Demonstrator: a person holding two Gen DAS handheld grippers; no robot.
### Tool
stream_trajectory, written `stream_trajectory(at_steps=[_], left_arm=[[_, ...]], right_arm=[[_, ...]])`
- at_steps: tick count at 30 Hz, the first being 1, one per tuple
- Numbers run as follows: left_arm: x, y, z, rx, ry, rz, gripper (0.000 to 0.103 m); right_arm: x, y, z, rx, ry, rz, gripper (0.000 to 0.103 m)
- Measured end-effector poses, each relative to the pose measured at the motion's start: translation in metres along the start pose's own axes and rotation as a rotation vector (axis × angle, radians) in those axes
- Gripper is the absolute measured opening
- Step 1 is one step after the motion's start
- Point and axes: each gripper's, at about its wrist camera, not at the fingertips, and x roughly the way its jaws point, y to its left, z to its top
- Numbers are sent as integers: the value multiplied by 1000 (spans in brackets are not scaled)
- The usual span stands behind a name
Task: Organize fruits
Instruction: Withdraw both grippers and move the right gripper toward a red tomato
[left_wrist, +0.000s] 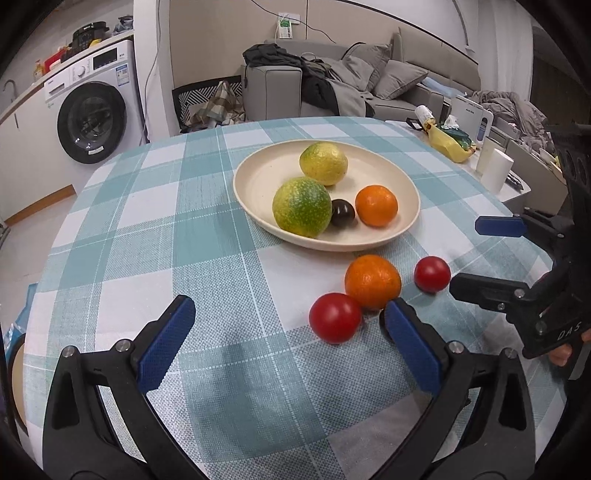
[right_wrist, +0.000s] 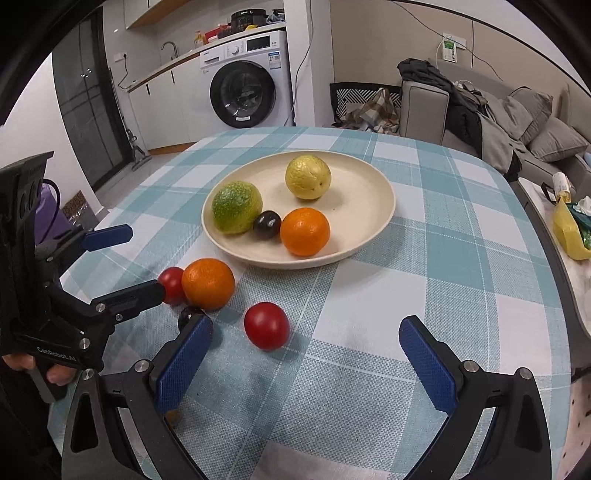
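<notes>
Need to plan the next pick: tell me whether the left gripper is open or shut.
Open. The left gripper has its blue pads spread wide apart over the tablecloth, holding nothing.

You are at a desk (left_wrist: 147, 229) with a blue and white checked cloth. Behind it you see a white washing machine (left_wrist: 92, 110), a gray sofa (left_wrist: 369, 85) with pillows, and plain walls.

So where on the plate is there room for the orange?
Room on the plate: bare right side, past the yellow fruit and plate orange. Crowded on its left: green fruit, dark fruit.
</notes>
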Motion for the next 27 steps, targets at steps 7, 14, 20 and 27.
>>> stream_trajectory(at_steps=[7, 14, 20, 27], left_arm=[[8, 5, -1, -9, 35, -2, 102], [14, 10, -1, -19, 61, -6, 102], [14, 6, -3, 14, 68, -8, 102], [17, 8, -2, 10, 83, -9, 102]], right_arm=[[4, 2, -2, 2, 28, 22, 103], [7, 4, -4, -4, 41, 70, 100], [6, 12, -4, -34, 41, 104, 79], [7, 14, -5, -36, 41, 139, 64]])
